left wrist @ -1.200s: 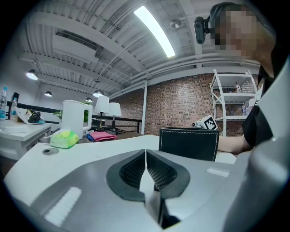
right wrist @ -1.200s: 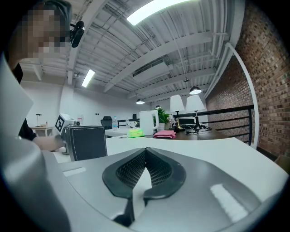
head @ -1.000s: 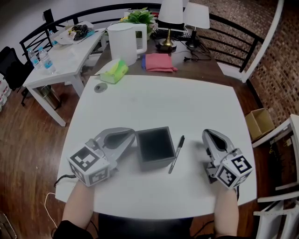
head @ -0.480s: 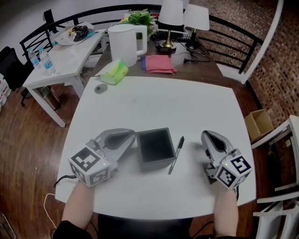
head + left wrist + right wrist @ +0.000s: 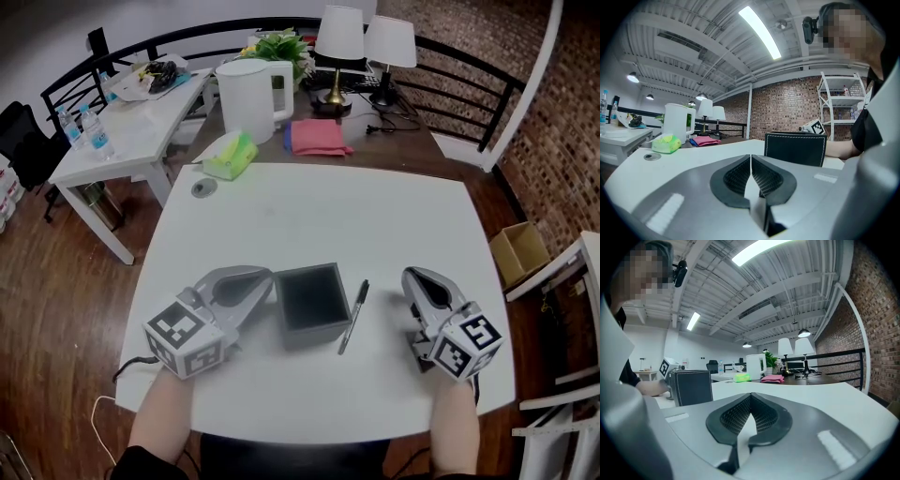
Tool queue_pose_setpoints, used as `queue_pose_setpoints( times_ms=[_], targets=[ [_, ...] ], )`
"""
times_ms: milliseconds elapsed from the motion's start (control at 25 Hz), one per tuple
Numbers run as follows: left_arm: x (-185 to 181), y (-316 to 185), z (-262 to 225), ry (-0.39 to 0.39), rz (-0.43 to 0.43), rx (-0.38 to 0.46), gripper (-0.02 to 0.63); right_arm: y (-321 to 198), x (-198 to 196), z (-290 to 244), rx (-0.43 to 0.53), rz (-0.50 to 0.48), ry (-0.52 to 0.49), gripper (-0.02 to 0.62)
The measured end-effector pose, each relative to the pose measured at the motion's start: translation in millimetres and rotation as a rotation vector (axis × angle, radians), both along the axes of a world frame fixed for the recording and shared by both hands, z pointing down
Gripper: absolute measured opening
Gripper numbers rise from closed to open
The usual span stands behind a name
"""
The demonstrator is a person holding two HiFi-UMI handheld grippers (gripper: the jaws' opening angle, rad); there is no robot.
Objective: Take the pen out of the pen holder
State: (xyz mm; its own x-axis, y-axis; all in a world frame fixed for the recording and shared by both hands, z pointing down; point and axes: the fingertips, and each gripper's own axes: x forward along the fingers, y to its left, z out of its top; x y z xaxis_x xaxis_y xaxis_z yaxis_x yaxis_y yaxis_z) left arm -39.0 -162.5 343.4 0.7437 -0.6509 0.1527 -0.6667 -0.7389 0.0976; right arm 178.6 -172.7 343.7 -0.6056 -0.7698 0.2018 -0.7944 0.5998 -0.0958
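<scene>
A dark square pen holder [image 5: 311,303] stands on the white table [image 5: 337,216], and looks empty from above. A black pen [image 5: 353,316] lies flat on the table just right of the holder. My left gripper [image 5: 260,279] rests on the table right beside the holder's left side, jaws together with nothing between them. My right gripper [image 5: 418,278] rests to the right of the pen, apart from it, also shut and empty. The holder shows as a black box [image 5: 795,147] in the left gripper view and at the left [image 5: 692,387] in the right gripper view.
Beyond the table stand a white kettle [image 5: 247,98], a green tissue pack [image 5: 230,154], a pink cloth [image 5: 317,136] and two lamps [image 5: 361,42]. A round grommet [image 5: 202,188] sits near the table's far left corner. A cardboard box [image 5: 521,249] lies on the floor at right.
</scene>
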Motion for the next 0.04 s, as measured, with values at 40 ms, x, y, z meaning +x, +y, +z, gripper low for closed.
queue_pose_setpoints(
  times_ms=[40],
  targets=[
    [0.4, 0.8, 0.9, 0.000, 0.001, -0.002, 0.009, 1.1, 0.1, 0.5, -0.003, -0.002, 0.002, 0.012]
  ],
)
